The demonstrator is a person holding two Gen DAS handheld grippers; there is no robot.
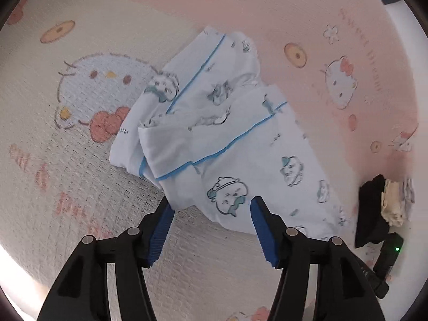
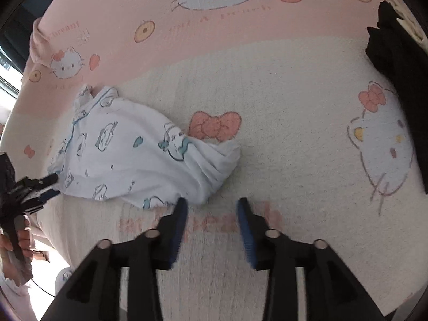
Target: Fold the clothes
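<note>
Clearly both tongs stand open and grip nothing: the left gripper (image 1: 212, 208) hangs over the near edge of the white printed garment (image 1: 214, 133), bunched on the pink blanket (image 1: 294, 13); the right gripper (image 2: 212, 208) sits beside its twisted end. It looks light, limp cloth, best pinched at a blue-piped hem

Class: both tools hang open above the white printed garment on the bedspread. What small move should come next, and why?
Probably lower the right tool onto the bunched end of the white garment and close on it. That end lies crumpled just ahead of its open jaws, nothing is held, and the left tool is open too.
</note>
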